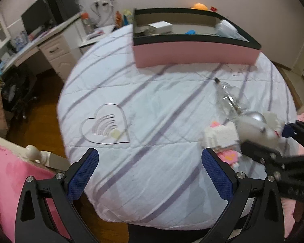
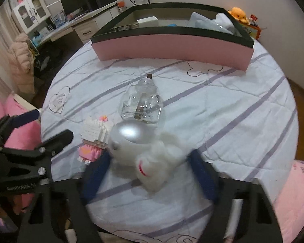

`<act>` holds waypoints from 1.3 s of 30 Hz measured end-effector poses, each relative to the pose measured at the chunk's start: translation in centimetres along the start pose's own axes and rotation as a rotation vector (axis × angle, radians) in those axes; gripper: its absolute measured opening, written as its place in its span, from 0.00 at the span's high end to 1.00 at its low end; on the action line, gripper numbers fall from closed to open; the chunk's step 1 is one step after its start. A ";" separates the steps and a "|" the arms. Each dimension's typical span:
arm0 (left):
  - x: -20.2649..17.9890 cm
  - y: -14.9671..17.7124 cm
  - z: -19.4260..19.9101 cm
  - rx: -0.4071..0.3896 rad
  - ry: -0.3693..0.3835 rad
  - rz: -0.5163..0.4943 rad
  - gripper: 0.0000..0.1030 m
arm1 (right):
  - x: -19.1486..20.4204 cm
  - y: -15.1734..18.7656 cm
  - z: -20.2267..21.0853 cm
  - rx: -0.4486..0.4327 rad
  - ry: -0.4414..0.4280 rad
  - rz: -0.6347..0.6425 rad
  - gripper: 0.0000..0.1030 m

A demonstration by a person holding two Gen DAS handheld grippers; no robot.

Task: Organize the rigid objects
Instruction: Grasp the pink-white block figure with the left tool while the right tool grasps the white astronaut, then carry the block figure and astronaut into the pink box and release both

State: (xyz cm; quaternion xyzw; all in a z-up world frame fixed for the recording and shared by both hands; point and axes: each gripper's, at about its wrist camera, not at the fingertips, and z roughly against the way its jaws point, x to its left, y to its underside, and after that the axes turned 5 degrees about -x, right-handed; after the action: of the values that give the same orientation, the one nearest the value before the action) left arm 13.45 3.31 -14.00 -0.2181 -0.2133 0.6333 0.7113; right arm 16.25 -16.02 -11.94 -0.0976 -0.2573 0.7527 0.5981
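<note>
- Toy (image 2: 143,151): white, with a glossy silver dome on a fluffy body and a small red mark; it lies on the bed (image 2: 223,111), well apart from the pink box (image 2: 172,48) and on the near side of it.
- It looks light; the dome is likely hard and slippery, the fur soft, so the body's flanks seem the safer hold.
- Right gripper (image 2: 150,170) stands wide open, straddling the toy, pads not clearly touching.
- Glass bottle (image 2: 142,105), probably fragile, lies between toy and box; a brick figure (image 2: 95,135) sits just beside the toy.
- Left gripper (image 1: 150,172) is wide open, holding nothing.
</note>
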 end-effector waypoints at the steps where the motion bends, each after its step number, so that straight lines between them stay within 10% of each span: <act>1: -0.1 0.0 0.0 0.004 0.019 0.001 0.00 | -0.1 -0.1 0.0 -0.004 -0.001 -0.004 0.29; 17: -5.3 -0.6 -2.3 0.046 0.257 -0.068 0.02 | -5.0 0.0 0.9 -0.024 0.118 -0.100 0.29; 20: -6.0 -0.1 -2.1 0.005 0.218 -0.099 0.15 | -4.8 -0.1 0.6 -0.024 0.144 -0.079 0.29; 22: -6.3 0.0 -1.6 -0.008 0.209 -0.127 0.48 | -4.9 -0.1 0.6 -0.025 0.140 -0.081 0.29; 39: -5.6 -0.3 -1.3 0.008 0.221 -0.088 0.47 | -5.3 -0.1 1.2 -0.031 0.126 -0.101 0.30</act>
State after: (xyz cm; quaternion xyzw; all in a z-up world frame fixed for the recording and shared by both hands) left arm 13.87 -2.32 -15.08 -0.2742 -0.1406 0.5743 0.7585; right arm 17.19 -21.38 -11.72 -0.1408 -0.2353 0.7098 0.6489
